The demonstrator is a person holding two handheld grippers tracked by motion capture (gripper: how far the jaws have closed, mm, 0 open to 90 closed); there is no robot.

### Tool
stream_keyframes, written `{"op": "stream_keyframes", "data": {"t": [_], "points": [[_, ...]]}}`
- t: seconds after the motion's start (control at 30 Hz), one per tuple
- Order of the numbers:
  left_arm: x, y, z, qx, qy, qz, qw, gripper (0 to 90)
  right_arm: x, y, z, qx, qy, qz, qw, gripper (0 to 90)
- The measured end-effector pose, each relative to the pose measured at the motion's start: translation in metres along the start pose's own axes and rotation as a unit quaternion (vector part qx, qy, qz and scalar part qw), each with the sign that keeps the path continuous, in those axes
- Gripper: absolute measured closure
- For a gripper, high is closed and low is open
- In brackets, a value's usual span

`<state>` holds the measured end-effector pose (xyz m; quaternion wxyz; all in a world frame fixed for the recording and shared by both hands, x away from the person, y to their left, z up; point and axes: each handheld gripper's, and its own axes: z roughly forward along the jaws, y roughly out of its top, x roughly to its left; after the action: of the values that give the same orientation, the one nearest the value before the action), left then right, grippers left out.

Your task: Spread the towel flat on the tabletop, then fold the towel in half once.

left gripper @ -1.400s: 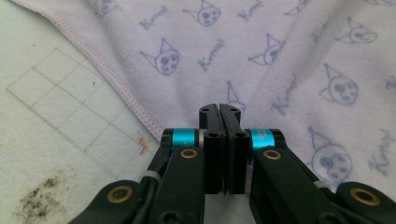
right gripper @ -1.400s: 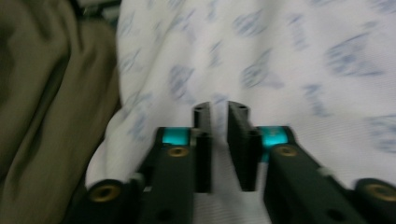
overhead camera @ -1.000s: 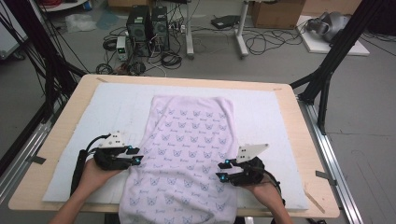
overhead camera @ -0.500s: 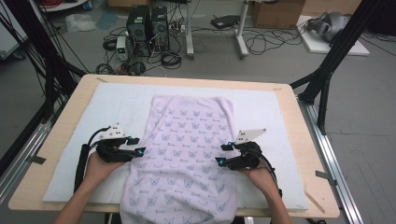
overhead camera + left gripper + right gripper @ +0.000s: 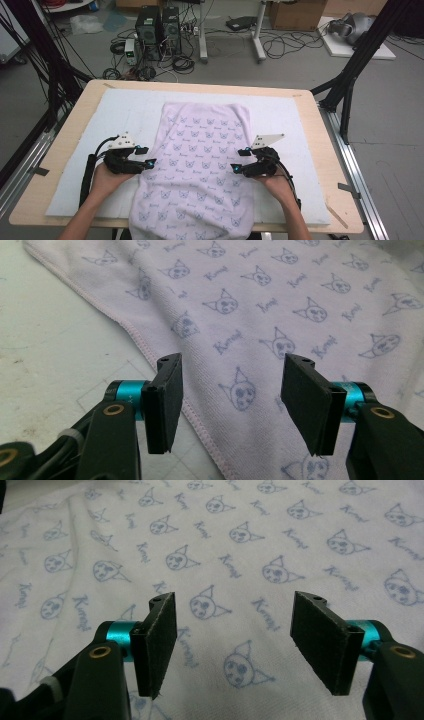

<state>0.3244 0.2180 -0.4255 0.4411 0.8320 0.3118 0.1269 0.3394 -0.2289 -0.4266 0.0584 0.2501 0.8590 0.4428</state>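
Note:
A pale lilac towel (image 5: 202,165) printed with blue cat faces lies lengthwise on the white mat (image 5: 280,120), and its near end hangs over the table's front edge. My left gripper (image 5: 146,155) sits at the towel's left hem and my right gripper (image 5: 238,161) at its right side, both pointing inward. In the left gripper view the gripper (image 5: 230,400) is open over the hem (image 5: 145,347). In the right gripper view the gripper (image 5: 232,640) is open above flat cloth (image 5: 250,555). Both pairs of jaws have just been opening, with nothing pinched between them.
The mat covers a wooden table (image 5: 330,165) with a bare rim all round. Black frame poles (image 5: 350,75) stand at the left and right sides. Computers (image 5: 157,27), cables and a box lie on the floor beyond the far edge.
Both grippers' jaws have spread apart and let go of the towel's sides. The right gripper has moved farther up the table; the left has hardly shifted.

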Motion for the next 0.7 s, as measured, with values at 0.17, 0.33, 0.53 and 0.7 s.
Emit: {"op": "stream_keyframes", "data": {"t": [0.17,0.33,0.53,0.7], "points": [[0.000,0.000,0.000,0.001,0.000,0.002,1.0000,42.8,0.001,0.000,0.002,0.009,0.000,-0.002,1.0000,33.6],[-0.001,0.000,-0.001,0.007,0.002,0.010,0.9999,43.5,0.002,0.000,0.002,0.009,-0.001,-0.009,0.9999,33.6],[0.001,0.003,-0.002,0.013,0.003,0.015,0.9998,44.1,-0.002,0.006,-0.002,0.008,-0.004,-0.011,0.9999,33.4],[0.009,0.012,-0.003,0.009,0.005,0.014,0.9998,44.1,-0.014,0.011,-0.006,0.010,-0.012,-0.007,0.9999,33.4]]}}
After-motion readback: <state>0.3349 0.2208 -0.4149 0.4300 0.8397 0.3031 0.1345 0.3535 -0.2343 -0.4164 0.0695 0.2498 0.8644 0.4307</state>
